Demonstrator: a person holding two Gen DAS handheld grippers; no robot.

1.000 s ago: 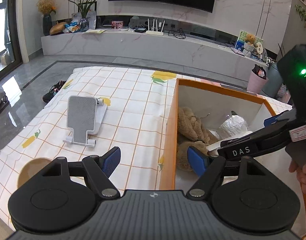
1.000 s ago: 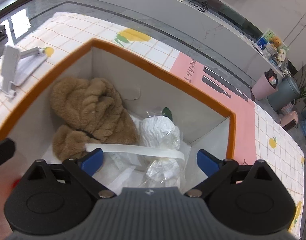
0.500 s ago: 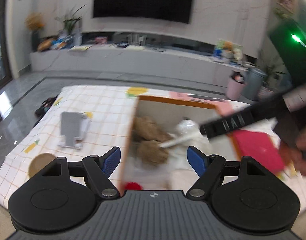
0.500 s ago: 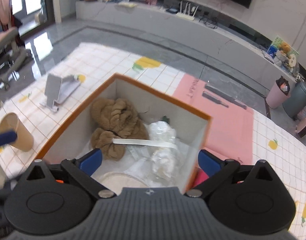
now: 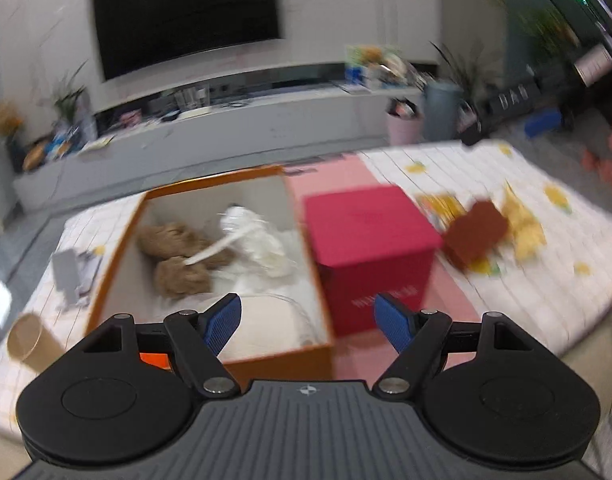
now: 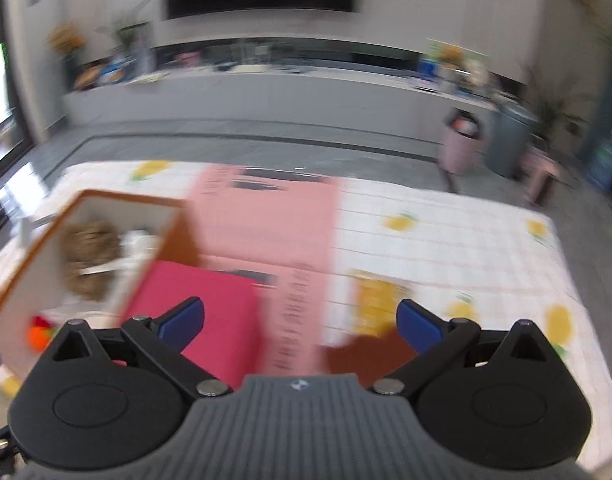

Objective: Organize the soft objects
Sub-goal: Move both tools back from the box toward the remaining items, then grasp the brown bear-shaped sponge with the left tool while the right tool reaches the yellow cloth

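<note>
An orange-rimmed open box (image 5: 210, 186) (image 6: 24, 268) holds a brown plush (image 5: 178, 254) (image 6: 88, 254), white bagged soft things (image 5: 262, 240) and a white strap across them. My left gripper (image 5: 308, 320) hangs open and empty over the box's near right corner. My right gripper (image 6: 300, 320) is open and empty too, above the pink mat (image 6: 266, 216) to the right of the box. It also shows blurred at the far right of the left wrist view (image 5: 542, 124), held by a hand (image 5: 610, 156).
A magenta box (image 5: 370, 248) (image 6: 204, 312) stands beside the orange box on the right. A brown box (image 5: 476, 236) (image 6: 366, 354) and yellow packets (image 5: 526, 228) lie further right. A paper cup (image 5: 28, 340) and a grey phone stand (image 5: 68, 276) sit left.
Both grippers have pulled back and swung right, out of the orange box. The magenta box, brown box and yellow packets have come into view. Both stay open and empty.
</note>
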